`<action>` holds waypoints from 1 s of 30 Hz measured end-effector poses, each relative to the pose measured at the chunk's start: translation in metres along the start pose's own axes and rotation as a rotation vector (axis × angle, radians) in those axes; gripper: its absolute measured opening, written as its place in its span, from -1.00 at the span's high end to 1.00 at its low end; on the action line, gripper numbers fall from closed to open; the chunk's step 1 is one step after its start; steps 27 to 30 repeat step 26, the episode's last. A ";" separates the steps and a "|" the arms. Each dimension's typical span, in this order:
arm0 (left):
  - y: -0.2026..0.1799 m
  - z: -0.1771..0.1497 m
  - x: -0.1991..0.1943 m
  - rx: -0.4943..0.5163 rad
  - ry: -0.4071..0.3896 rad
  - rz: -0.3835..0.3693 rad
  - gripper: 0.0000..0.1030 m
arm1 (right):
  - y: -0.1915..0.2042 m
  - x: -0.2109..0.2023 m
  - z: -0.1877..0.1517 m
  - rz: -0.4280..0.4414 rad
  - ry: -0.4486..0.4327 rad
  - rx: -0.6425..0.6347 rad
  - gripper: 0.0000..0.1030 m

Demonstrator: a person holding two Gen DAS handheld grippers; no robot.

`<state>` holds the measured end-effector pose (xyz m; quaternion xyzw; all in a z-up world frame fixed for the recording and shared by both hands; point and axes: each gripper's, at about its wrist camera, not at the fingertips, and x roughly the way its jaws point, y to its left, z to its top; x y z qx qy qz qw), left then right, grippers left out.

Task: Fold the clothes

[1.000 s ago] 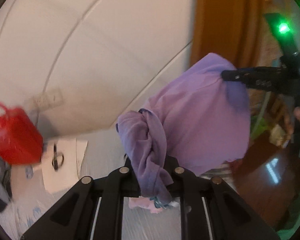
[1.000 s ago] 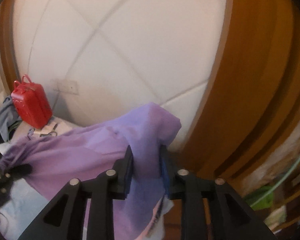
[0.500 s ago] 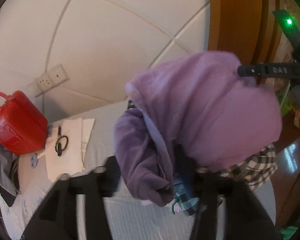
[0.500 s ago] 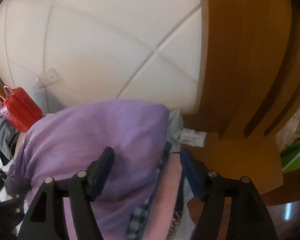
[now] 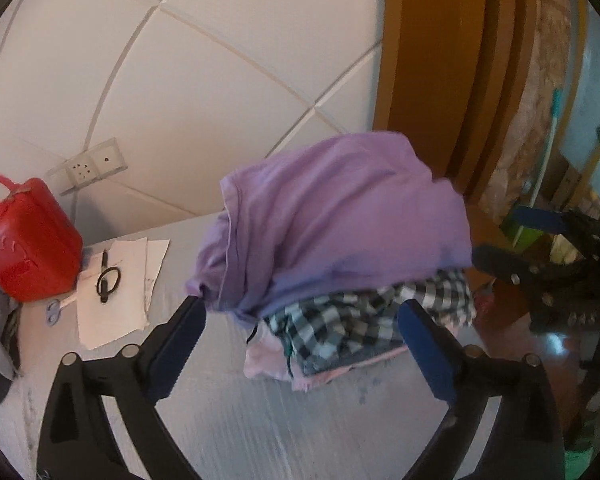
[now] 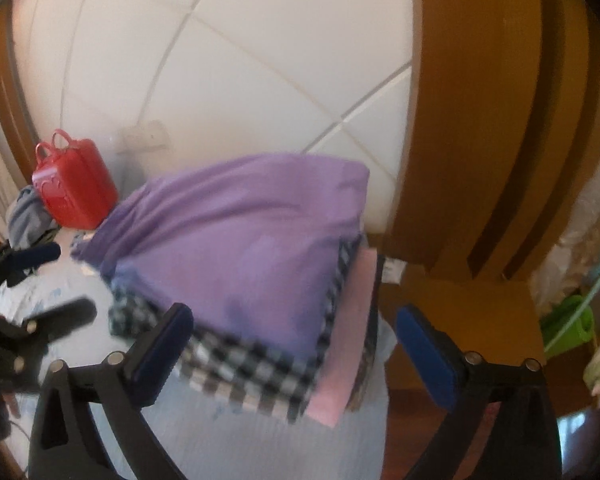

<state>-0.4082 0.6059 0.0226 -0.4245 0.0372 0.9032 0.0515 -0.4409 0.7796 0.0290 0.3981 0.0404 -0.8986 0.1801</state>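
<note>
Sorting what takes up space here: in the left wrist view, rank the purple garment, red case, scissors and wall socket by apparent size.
1. purple garment
2. red case
3. wall socket
4. scissors
The last two look close; the socket is farther away.

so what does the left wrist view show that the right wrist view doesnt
Only the left wrist view shows the white papers with black scissors lying on them, beside the red case, and the clear wall socket.

Only the right wrist view shows the pink garment as a neat layer under the checked cloth.

Both show the purple garment topping the stack, the grey table, and open tongs: left tongs, right tongs.
</note>
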 end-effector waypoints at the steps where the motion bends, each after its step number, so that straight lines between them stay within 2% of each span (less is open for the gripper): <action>1: -0.003 -0.002 0.000 0.013 0.014 0.002 -0.91 | 0.002 -0.002 -0.006 -0.005 0.003 0.004 -0.99; 6: -0.010 -0.013 -0.001 0.019 0.031 0.029 -0.91 | 0.007 -0.005 -0.033 -0.057 0.046 -0.013 -0.99; 9: -0.009 -0.015 -0.001 0.006 0.043 0.028 -0.91 | 0.011 -0.002 -0.040 -0.042 0.065 -0.002 -0.99; 15: -0.008 -0.018 -0.007 0.010 0.027 0.055 -0.91 | 0.016 -0.003 -0.042 -0.047 0.073 -0.013 -0.99; 30: -0.008 -0.019 -0.006 0.021 0.030 0.055 -0.91 | 0.023 -0.004 -0.042 -0.061 0.068 -0.019 -0.99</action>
